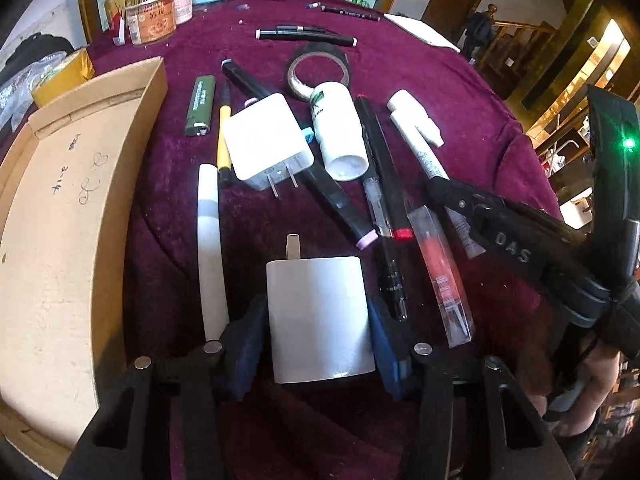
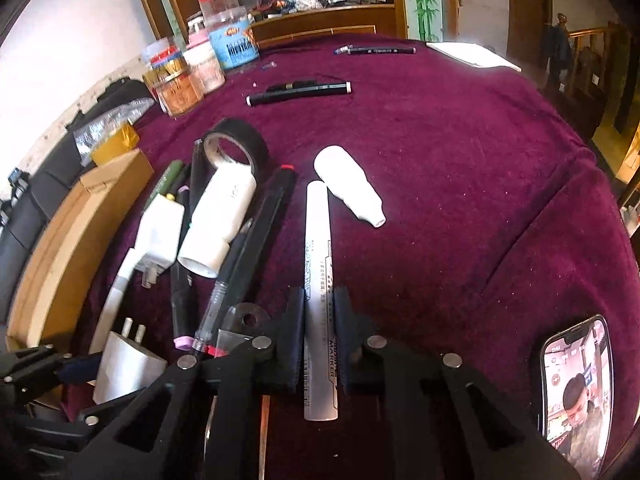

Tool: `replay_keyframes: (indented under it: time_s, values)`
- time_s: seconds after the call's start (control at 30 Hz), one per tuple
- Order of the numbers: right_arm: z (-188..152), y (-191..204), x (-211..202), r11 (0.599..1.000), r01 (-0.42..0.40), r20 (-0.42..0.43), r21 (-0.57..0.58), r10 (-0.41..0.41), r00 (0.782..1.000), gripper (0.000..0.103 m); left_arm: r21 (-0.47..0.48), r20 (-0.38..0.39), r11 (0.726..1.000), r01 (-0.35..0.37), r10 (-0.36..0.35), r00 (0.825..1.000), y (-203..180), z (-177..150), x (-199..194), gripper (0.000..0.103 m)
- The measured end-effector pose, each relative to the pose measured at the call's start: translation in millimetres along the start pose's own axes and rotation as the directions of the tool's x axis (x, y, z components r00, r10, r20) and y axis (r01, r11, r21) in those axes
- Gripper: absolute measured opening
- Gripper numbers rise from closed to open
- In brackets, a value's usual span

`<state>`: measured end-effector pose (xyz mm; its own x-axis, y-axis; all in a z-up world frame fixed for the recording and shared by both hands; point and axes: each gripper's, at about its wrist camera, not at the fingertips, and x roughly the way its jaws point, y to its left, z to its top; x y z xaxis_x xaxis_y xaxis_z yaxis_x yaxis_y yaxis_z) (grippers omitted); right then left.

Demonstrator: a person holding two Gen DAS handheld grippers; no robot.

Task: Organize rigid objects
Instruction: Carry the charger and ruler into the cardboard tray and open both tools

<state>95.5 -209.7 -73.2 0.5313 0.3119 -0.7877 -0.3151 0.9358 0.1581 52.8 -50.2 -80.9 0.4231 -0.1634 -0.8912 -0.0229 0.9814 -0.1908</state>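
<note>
A white charger block point(image 1: 320, 320) lies on the maroon cloth with its prongs pointing away, and my left gripper point(image 1: 316, 314) is shut on it, a blue pad against each side. In the right wrist view my right gripper point(image 2: 319, 300) is shut on a white marker point(image 2: 318, 240) that lies lengthwise between its pads. The right gripper point(image 1: 440, 190) also shows at the right of the left wrist view, its tip on that marker point(image 1: 424, 156). The charger block point(image 2: 124, 364) appears at the lower left of the right wrist view.
An open cardboard box point(image 1: 60, 240) sits at the left. Ahead lie a second charger point(image 1: 268, 144), white bottle point(image 1: 340, 128), tape roll point(image 1: 318, 68), green lighter point(image 1: 200, 106), white tube point(image 1: 210, 248), several pens and markers. Jars point(image 1: 152, 16) stand far left; a phone point(image 2: 576, 392) lies right.
</note>
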Motion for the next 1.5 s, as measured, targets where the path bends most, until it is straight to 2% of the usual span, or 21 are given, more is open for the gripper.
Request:
replay_keyframes:
  time_s: [0.1,0.2,0.27,0.4,0.47,0.6,0.73,0.87,1.0,1.1,1.3,1.4,1.5]
  values:
    - [-4.5,0.1,-12.8,0.998,-0.064,0.056,-0.006,0.064,0.996,0.014,0.011,0.031,1.0,-0.005,0.004,1.0,-1.7,-2.7,-0.2,0.052]
    - [-10.1,-0.4,-24.5,0.988,-0.15,0.076,0.027,0.147,0.986,0.014,-0.009,0.009,0.995,0.097,-0.097,0.995,2.6,-7.4,-6.7,0.052]
    - [-13.0,5.0,-31.8,0.971,-0.232,0.072,0.06,0.228,0.971,0.014,-0.028,0.0,0.989,0.147,-0.147,0.989,8.8,-13.0,-15.3,0.051]
    - [-10.6,42.9,-56.3,0.952,-0.307,0.12,0.001,0.305,0.945,0.014,-0.068,0.053,0.981,0.18,-0.177,0.983,34.6,-23.9,-53.4,0.051]
    - [-4.4,66.4,-62.6,0.941,-0.336,0.118,-0.032,0.337,0.934,0.014,-0.105,0.089,0.975,0.194,-0.185,0.979,53.6,-27.0,-72.5,0.051]
    - [10.2,109.6,-60.3,0.921,-0.379,0.086,-0.093,0.387,0.918,0.014,-0.172,0.192,0.967,0.188,-0.155,0.969,97.3,-32.5,-115.4,0.051]
    - [18.9,162.7,-38.1,0.886,-0.446,-0.016,-0.127,0.448,0.894,0.014,-0.24,0.265,0.966,0.093,-0.027,0.964,139.4,-31.9,-140.7,0.051]
    - [6.1,212.0,-7.4,0.882,-0.437,-0.111,-0.18,0.423,0.899,0.014,-0.31,0.254,0.951,-0.001,0.084,0.964,184.1,-32.1,-132.5,0.051]
    - [-7.0,232.9,7.8,0.891,-0.394,-0.149,-0.227,0.368,0.918,0.014,-0.37,0.185,0.928,-0.046,0.122,0.975,215.9,-34.2,-105.4,0.052]
    - [-13.7,241.2,16.3,0.897,-0.35,-0.169,-0.27,0.314,0.934,0.014,-0.376,0.146,0.923,-0.086,0.151,0.978,218.5,-35.2,-94.9,0.052]
    - [-24.3,247.7,23.8,0.897,-0.306,-0.177,-0.318,0.261,0.949,0.014,-0.353,0.101,0.919,-0.175,0.224,0.969,207.5,-38.7,-84.1,0.052]
    - [-26.8,250.7,24.2,0.895,-0.289,-0.171,-0.341,0.243,0.955,0.015,-0.345,0.101,0.918,-0.193,0.241,0.965,205.4,-39.8,-83.2,0.052]
    - [-26.1,251.5,25.1,0.889,-0.289,-0.166,-0.355,0.245,0.955,0.017,-0.346,0.115,0.921,-0.181,0.233,0.966,206.0,-40.6,-84.2,0.052]
